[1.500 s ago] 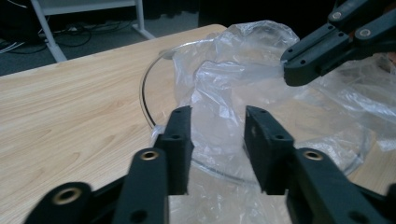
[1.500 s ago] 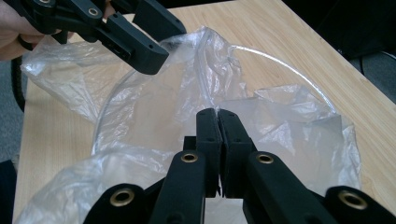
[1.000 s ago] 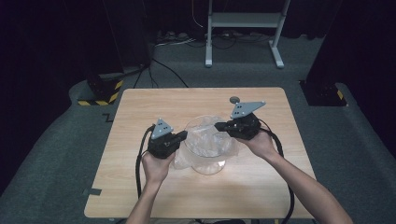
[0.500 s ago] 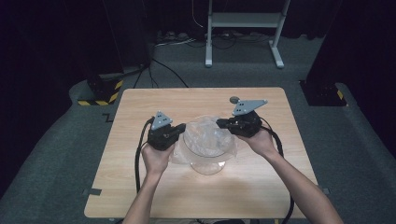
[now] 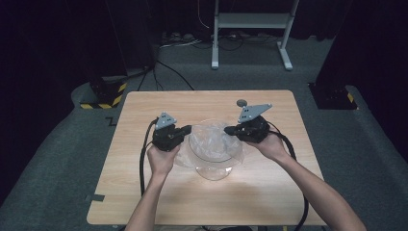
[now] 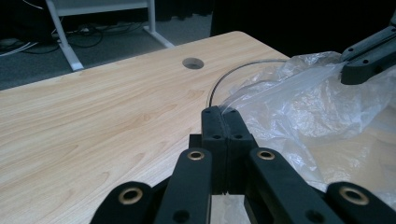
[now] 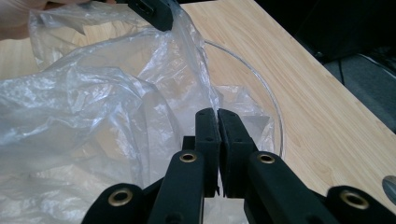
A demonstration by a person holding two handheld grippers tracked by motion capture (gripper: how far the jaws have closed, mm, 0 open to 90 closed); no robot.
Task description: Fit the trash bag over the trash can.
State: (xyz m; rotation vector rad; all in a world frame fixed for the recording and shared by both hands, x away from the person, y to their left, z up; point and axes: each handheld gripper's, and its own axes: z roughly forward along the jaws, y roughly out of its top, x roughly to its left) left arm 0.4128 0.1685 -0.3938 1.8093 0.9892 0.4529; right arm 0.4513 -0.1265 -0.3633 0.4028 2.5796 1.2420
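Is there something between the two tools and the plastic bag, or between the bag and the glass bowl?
Nothing visible. The left tool and right tool are both already shut on the plastic bag, and it hangs directly over and into the glass bowl.

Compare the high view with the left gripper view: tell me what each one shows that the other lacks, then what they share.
High view alone: the person's forearms, the black cables trailing from the grippers, the grey three-cornered plates, the grey carpeted floor and black-and-yellow striped bases.

Left gripper view alone: close up, the left gripper with its black jaws shut on an edge of the clear crinkled plastic bag.

Both: the light wooden table, its round grommet hole, the clear glass bowl, the bag, the right gripper and the white metal stand.
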